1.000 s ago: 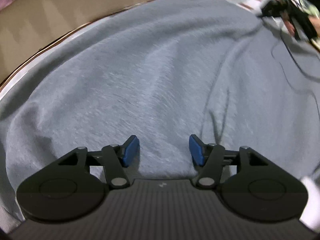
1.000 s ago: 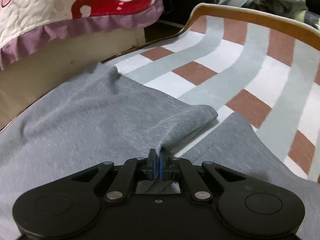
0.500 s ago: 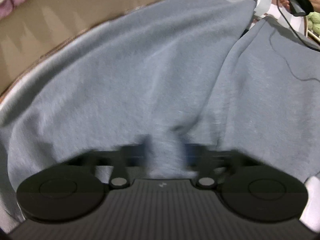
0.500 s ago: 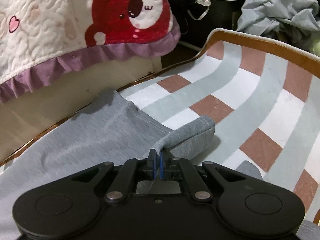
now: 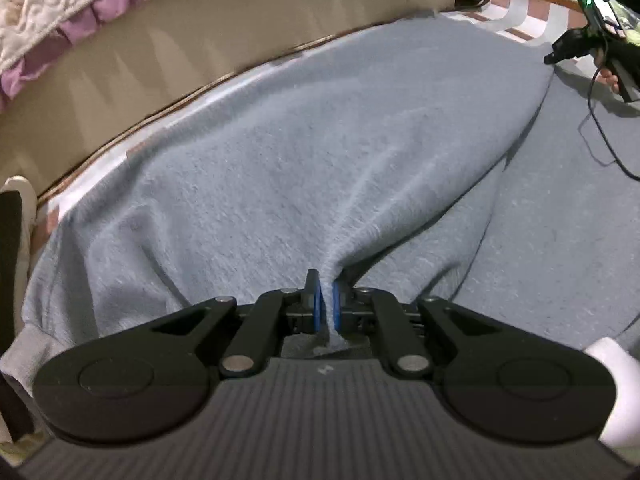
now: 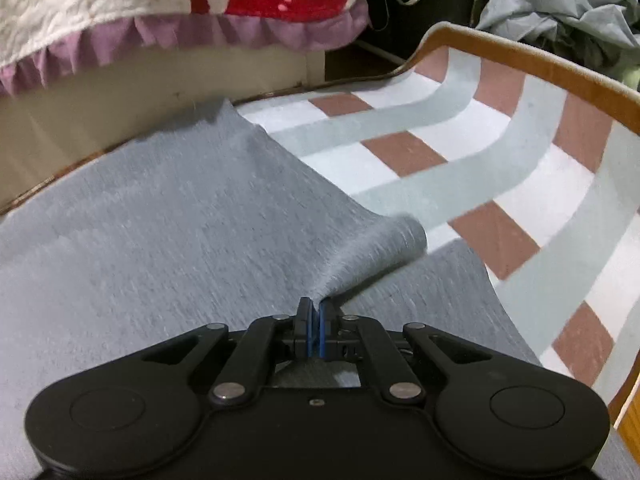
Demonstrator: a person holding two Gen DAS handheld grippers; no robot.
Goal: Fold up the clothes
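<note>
A large grey garment [image 5: 320, 152] lies spread over a striped mat. My left gripper [image 5: 326, 304] is shut on a pinched fold of it, and the cloth rises in a taut ridge away from the blue pads. My right gripper [image 6: 315, 334] is shut on another edge of the same grey garment [image 6: 160, 232], lifting a flap whose rounded corner curls over toward the mat. In the left wrist view the right gripper [image 5: 580, 46] shows at the far upper right, holding the raised edge. A second layer of grey cloth lies flat beneath the lifted part.
The mat [image 6: 460, 152] has white, pale green and brown stripes and a raised brown rim [image 6: 540, 64]. A beige bed side [image 5: 168, 52] with a purple-frilled quilt [image 6: 180, 8] runs along the far side. Crumpled grey clothes [image 6: 560, 8] sit beyond the rim. A thin black cable [image 5: 600, 136] trails over the garment.
My left gripper went from open to shut on a fold of the garment and lifted it. My right gripper kept its hold and carried its edge, so the flap shifted across the mat.
</note>
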